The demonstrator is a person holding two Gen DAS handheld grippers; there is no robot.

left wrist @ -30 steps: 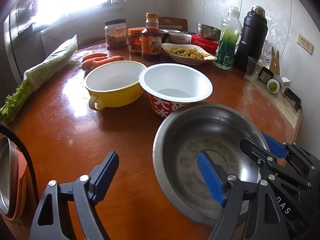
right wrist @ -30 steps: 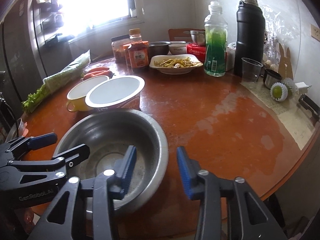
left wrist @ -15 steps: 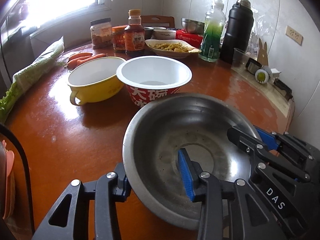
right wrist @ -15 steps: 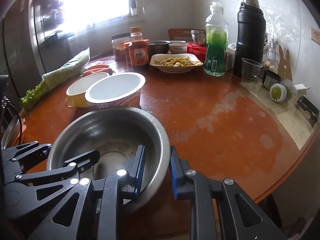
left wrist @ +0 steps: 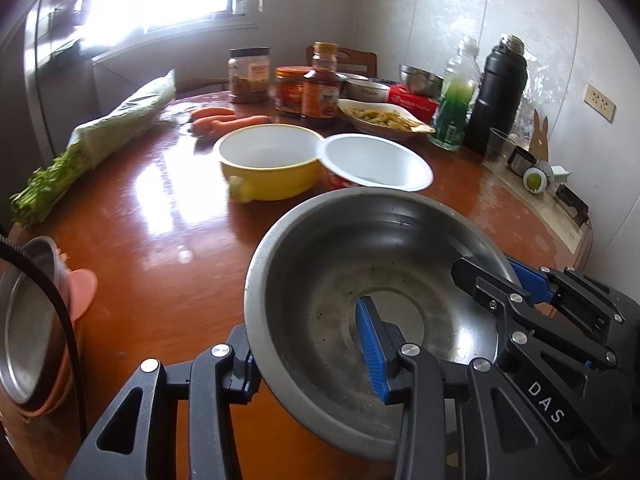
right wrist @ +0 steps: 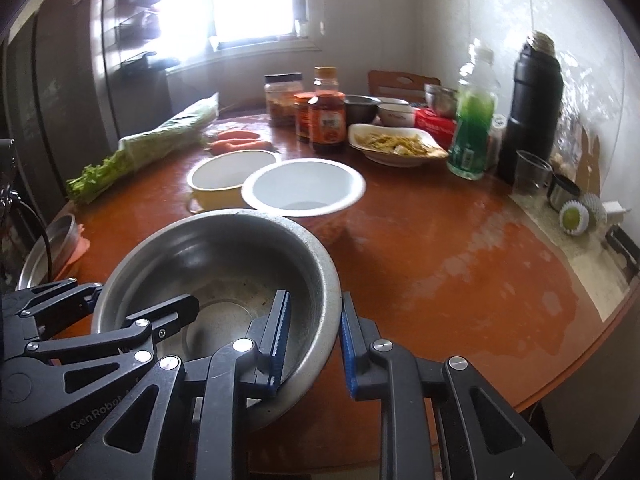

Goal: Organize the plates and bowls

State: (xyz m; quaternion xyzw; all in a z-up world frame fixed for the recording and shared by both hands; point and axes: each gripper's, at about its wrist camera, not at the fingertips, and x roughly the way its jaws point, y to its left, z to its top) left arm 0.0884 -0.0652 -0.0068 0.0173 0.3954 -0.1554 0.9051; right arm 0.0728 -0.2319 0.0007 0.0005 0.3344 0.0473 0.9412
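Observation:
A large steel bowl (left wrist: pixel 360 256) (right wrist: pixel 224 248) is held at its near rim by both grippers. My left gripper (left wrist: pixel 305 334) is shut on the rim's left side, one blue pad inside the bowl and the other finger outside. My right gripper (right wrist: pixel 313 302) is shut on the rim's right side in the same way. Each gripper also shows in the other view: the right gripper (left wrist: pixel 520 280) and the left gripper (right wrist: pixel 140 312). Beyond the steel bowl stand a yellow bowl (left wrist: pixel 272 176) (right wrist: pixel 224 176) and a white paper bowl (left wrist: pixel 376 160) (right wrist: pixel 304 184), touching each other.
A steel plate on pink plates (left wrist: pixel 28 320) (right wrist: pixel 52 248) sits at the table's left edge. Celery (left wrist: pixel 104 132), carrots (left wrist: pixel 224 120), jars, a sauce bottle (left wrist: pixel 322 84), a dish of food (left wrist: pixel 380 118), a green bottle (left wrist: pixel 454 108), a black flask (left wrist: pixel 498 88) and a cup line the far side.
Both grippers closed on the steel bowl's rim, the left from wide open. The bowl then moved with them, a little back from the yellow and white bowls.

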